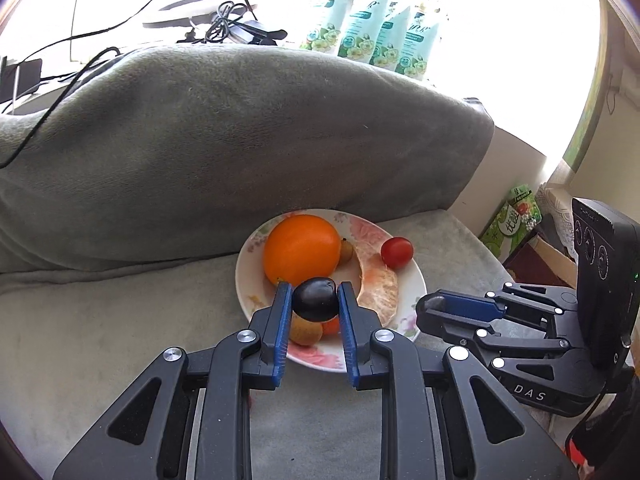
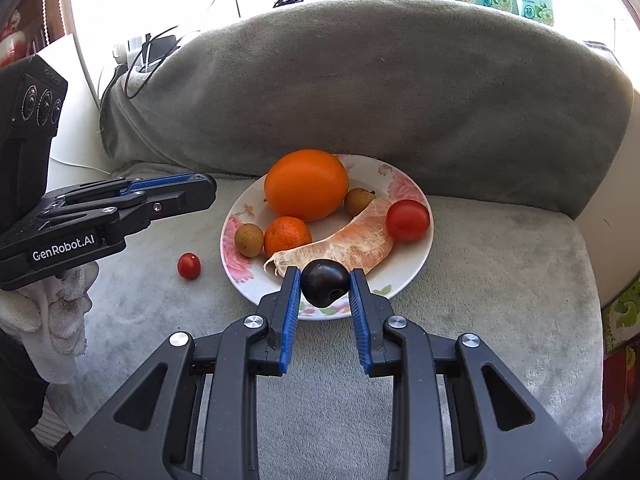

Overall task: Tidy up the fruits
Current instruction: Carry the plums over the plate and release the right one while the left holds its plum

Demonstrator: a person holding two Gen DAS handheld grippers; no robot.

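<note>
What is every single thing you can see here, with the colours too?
Round white flowered plate: one, on the sofa seat.
Big orange: one, at the back of the plate.
Small mandarin: one, orange, on the plate.
Brown longans: two, on the plate.
Peeled pinkish pomelo segment: one, on the plate.
Red cherry tomatoes: two, one on the plate, one on the seat.
Dark purple round fruits: two, one in each gripper.
Grey plush sofa: one.
Green-white pouches: several, behind the sofa.
Black cables: behind the sofa.
Left gripper, right gripper: black and blue.
White-gloved hand: one.

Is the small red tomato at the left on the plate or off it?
Off: the small tomato lies on the grey cushion, apart from the plate rim.
</note>
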